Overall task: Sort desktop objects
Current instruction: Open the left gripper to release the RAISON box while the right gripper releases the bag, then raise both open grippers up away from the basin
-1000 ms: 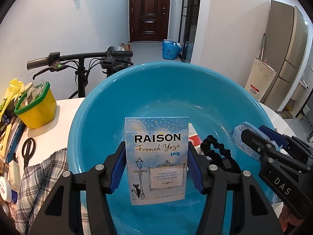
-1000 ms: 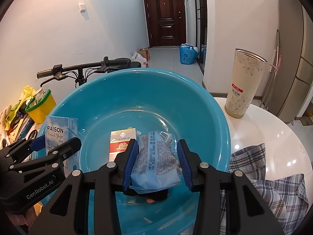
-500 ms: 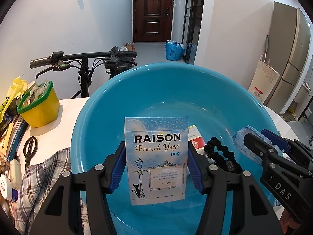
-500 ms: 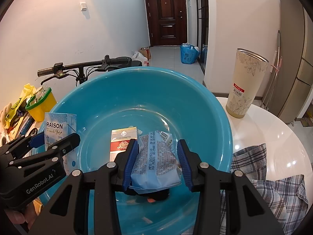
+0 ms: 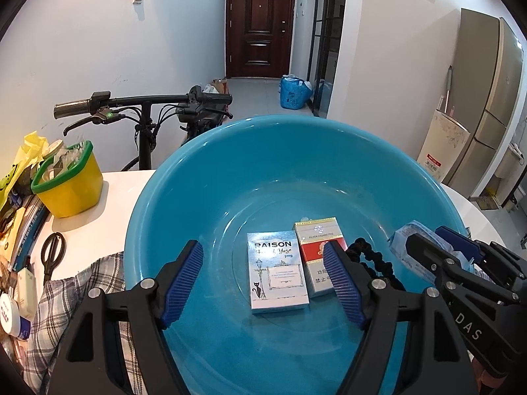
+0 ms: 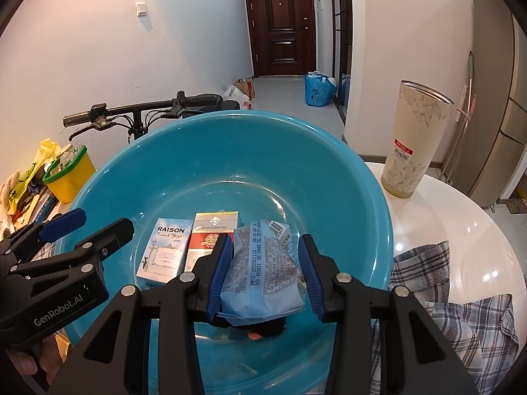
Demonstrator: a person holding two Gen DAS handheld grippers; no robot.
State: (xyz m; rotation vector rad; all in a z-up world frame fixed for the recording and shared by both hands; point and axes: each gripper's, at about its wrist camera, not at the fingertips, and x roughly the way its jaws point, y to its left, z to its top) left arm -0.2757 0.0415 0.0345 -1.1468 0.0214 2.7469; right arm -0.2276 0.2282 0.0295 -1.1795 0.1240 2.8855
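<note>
A big blue basin (image 5: 204,177) stands on the white table; it also shows in the right wrist view (image 6: 329,164). The pale blue RAISON box (image 5: 276,275) lies flat on the basin floor beside a red and white cigarette pack (image 5: 318,247), with a black beaded band (image 5: 375,261) to the right. My left gripper (image 5: 263,284) is open and empty above the box. My right gripper (image 6: 265,275) is shut on a light blue packet (image 6: 263,270) and holds it over the basin. The box (image 6: 166,251) and the pack (image 6: 212,233) show below it.
A yellow tub with a green rim (image 5: 67,181) and scissors (image 5: 52,255) are at the left. A plaid cloth (image 6: 444,299) lies around the basin's near side. A tall cream tumbler (image 6: 415,141) stands at the right. A bike handlebar (image 5: 141,102) is behind the table.
My left gripper has opened and let go of the RAISON box, which now lies flat in the basin beside the red pack. My right gripper still holds the blue packet.
</note>
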